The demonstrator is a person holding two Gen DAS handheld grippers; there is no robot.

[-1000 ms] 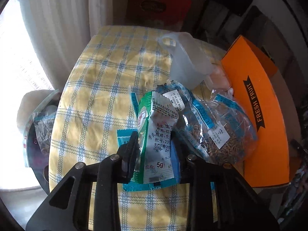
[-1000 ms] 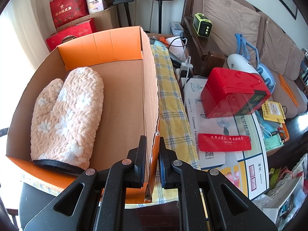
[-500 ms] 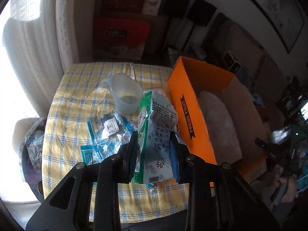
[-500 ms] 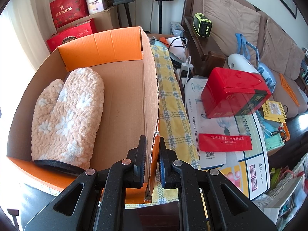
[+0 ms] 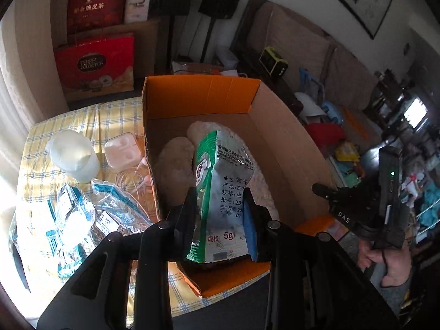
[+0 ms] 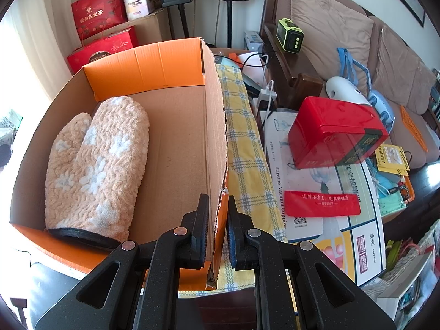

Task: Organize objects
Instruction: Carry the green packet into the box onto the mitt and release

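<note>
My left gripper (image 5: 220,214) is shut on a green and silver sachet (image 5: 222,192) and holds it upright above the near end of the orange cardboard box (image 5: 198,96). A peach oven mitt (image 5: 173,165) lies inside the box; it also shows in the right wrist view (image 6: 96,165). My right gripper (image 6: 218,220) is shut on the box's right wall (image 6: 216,137) near its front corner. The right gripper also shows in the left wrist view (image 5: 357,206), held by a hand.
On the yellow checked tablecloth (image 5: 68,121) left of the box lie clear blue-labelled packets (image 5: 82,214), a plastic jug (image 5: 74,156), a small white case (image 5: 123,151) and earphones. Right of the box are a red tin (image 6: 335,132) and a red pouch (image 6: 321,203).
My left gripper has carried the sachet up off the tablecloth and rightward, to over the box. The right gripper has kept its hold on the box wall.
</note>
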